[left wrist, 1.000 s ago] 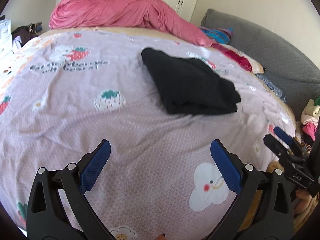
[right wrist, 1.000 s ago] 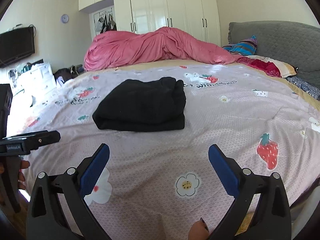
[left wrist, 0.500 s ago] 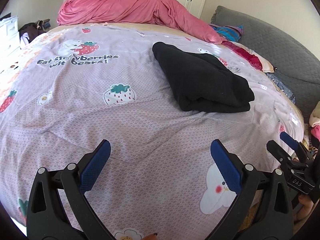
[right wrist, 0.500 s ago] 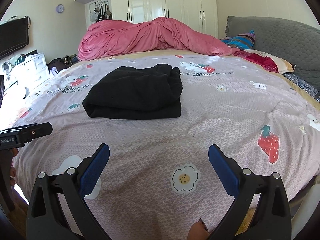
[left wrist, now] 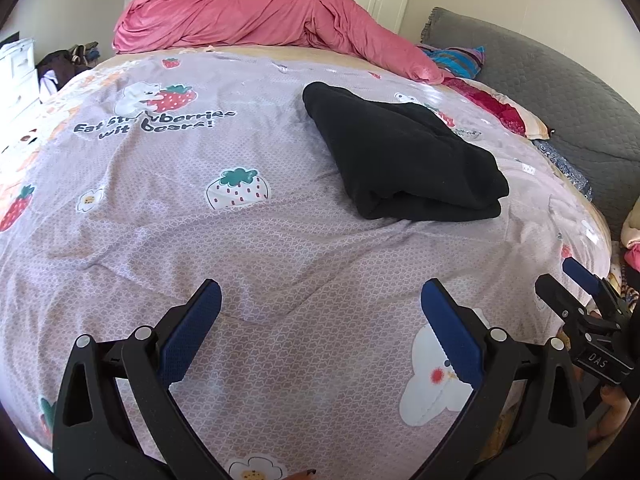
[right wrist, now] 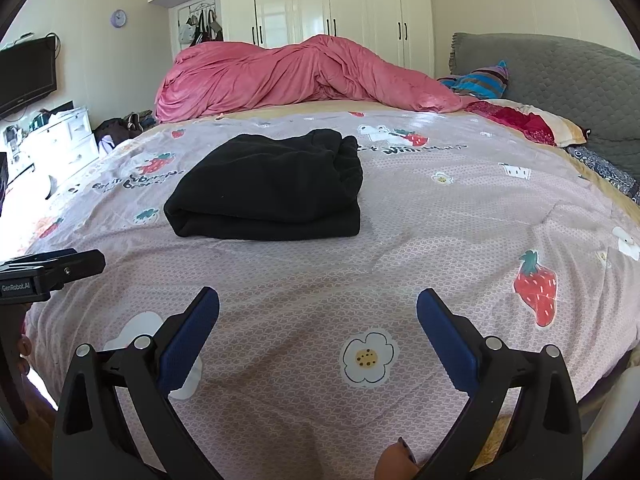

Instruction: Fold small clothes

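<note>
A black garment [left wrist: 404,160] lies folded in a neat stack on the pink strawberry-print bedspread [left wrist: 200,208]; it also shows in the right wrist view [right wrist: 272,188]. My left gripper [left wrist: 320,312] is open and empty, held above the bedspread well short of the garment. My right gripper [right wrist: 318,316] is open and empty, also back near the bed's front edge. The right gripper shows at the right edge of the left wrist view [left wrist: 576,292], and the left gripper's body at the left edge of the right wrist view [right wrist: 48,270].
A crumpled pink duvet [right wrist: 296,76] is piled at the far side of the bed. A grey headboard [right wrist: 560,80] and pillows [right wrist: 528,124] are at the right. A white dresser [right wrist: 52,144] and white wardrobes [right wrist: 328,16] stand beyond the bed.
Both grippers have shifted a little and stay open and empty. The folded black garment lies as it did.
</note>
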`<state>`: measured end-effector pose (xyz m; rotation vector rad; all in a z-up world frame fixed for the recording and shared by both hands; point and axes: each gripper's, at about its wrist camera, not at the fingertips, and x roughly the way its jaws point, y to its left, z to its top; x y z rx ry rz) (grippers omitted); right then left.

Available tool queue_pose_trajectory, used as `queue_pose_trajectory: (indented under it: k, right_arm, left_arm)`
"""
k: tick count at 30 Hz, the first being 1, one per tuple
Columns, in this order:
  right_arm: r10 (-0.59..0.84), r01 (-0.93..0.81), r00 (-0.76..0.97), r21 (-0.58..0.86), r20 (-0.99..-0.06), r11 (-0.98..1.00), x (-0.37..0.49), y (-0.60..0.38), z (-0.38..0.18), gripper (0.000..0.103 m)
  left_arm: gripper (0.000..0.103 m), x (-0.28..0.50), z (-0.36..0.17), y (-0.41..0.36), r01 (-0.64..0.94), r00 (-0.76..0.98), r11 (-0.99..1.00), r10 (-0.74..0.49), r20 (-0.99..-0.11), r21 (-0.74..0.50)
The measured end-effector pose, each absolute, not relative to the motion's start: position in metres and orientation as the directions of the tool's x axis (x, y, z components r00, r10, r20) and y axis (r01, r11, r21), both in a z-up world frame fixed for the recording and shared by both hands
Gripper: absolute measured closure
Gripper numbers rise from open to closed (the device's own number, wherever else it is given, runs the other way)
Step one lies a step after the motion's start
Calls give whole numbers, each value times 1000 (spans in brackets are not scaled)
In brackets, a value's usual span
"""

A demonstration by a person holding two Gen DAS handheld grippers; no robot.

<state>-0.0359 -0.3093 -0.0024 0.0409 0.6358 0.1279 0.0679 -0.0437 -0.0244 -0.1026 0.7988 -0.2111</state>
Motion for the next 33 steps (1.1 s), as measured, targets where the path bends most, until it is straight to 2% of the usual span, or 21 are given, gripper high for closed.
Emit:
queue_pose_trajectory:
  k: [33]
  right_arm:
    - [128,-101,797,78,-591,992,-38,-312,-2,4]
  left_arm:
    - [9,66,-21,-42,132,688,979,-203,-696,-156]
